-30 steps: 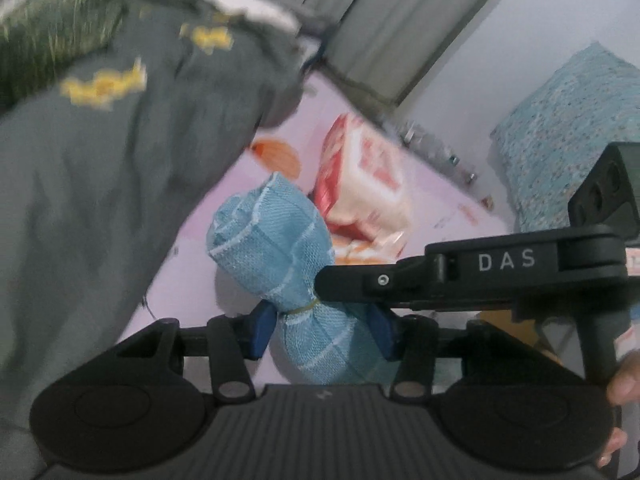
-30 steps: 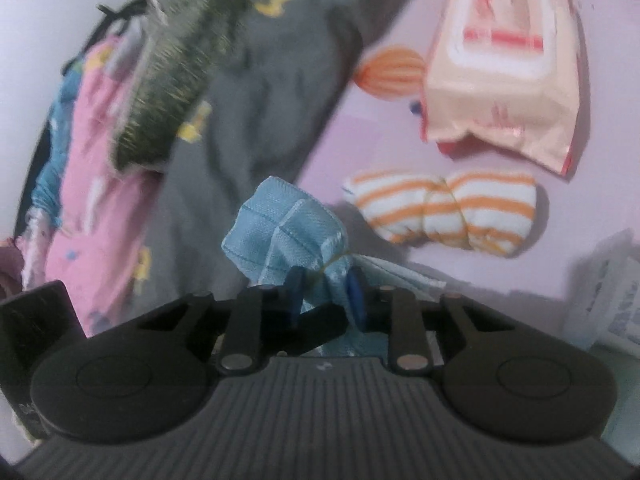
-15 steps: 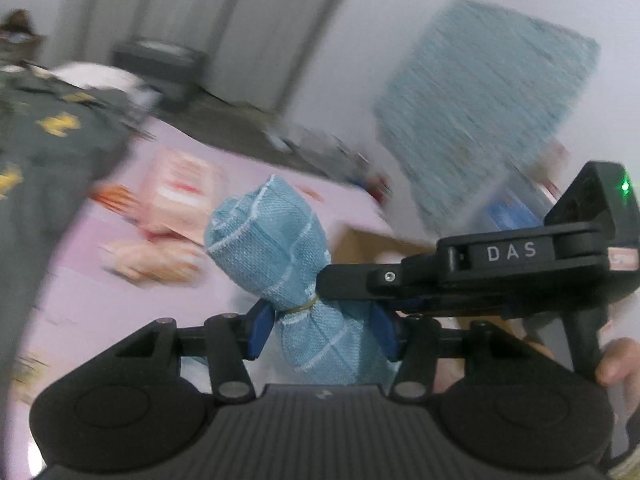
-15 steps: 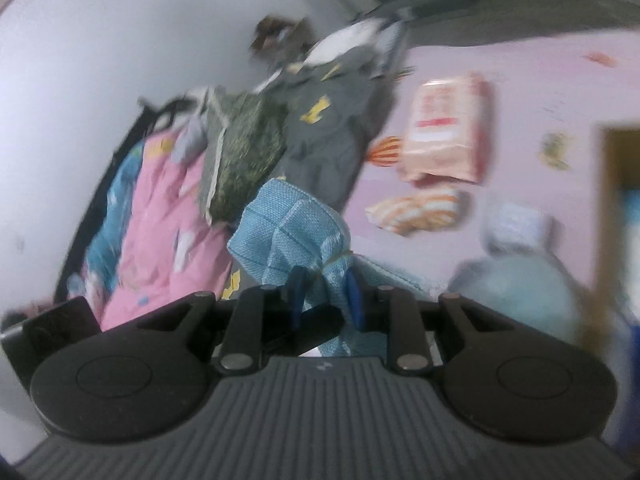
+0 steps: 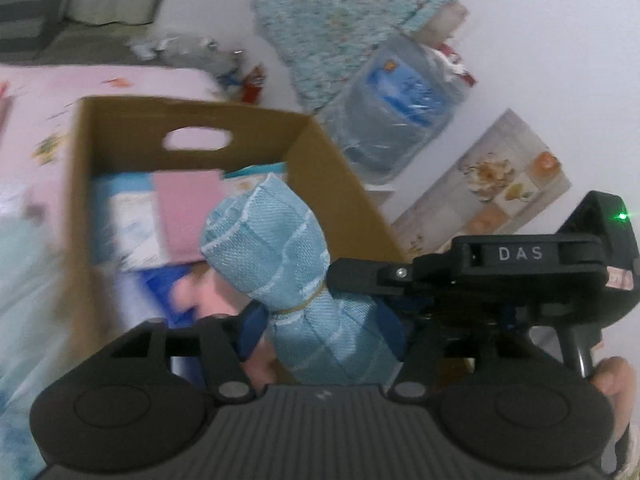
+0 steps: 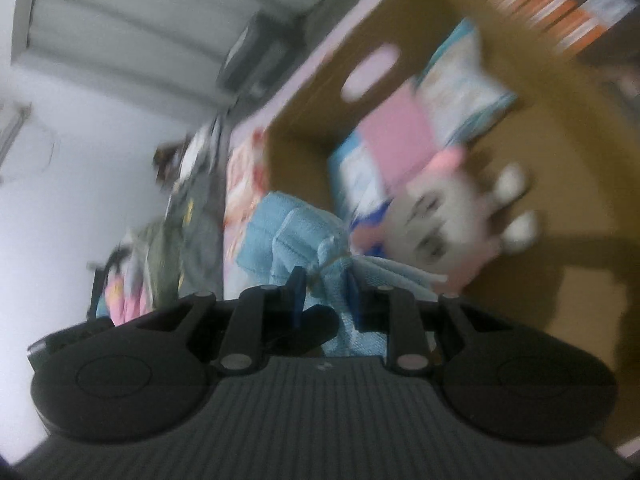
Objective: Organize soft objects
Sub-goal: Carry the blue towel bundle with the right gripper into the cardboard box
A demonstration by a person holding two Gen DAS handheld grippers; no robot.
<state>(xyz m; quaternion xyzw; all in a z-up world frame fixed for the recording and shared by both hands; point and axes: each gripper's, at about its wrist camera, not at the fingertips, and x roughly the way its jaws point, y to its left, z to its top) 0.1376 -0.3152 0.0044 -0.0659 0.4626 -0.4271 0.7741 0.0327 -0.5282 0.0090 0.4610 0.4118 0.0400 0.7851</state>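
A light-blue towel bundle [image 5: 268, 248], tied at its waist with a rubber band, hangs over an open cardboard box [image 5: 192, 116]. My left gripper [image 5: 320, 328] straddles the bundle's lower half; its jaws are opening, and the left pad [image 5: 250, 320] stands clear of the cloth. My right gripper [image 6: 326, 296] is shut on the towel bundle [image 6: 296, 232] at the band. One of its black fingers [image 5: 360, 276] reaches in from the right in the left wrist view. The cardboard box [image 6: 540, 92] holds folded pink and blue pieces and a white-and-pink plush toy [image 6: 448, 216].
A plastic-wrapped water jug [image 5: 396, 104] and a teal patterned cloth [image 5: 340, 12] stand against the wall behind the box. The box rests on a pink sheet [image 5: 120, 80]. A heap of clothes [image 6: 168, 248] lies farther left. A hand [image 5: 612, 380] holds the right gripper.
Both grippers have swung the towel bundle away from the clothes and wipes pack on the bed to a spot over the cardboard box. The left jaws now stand wider.
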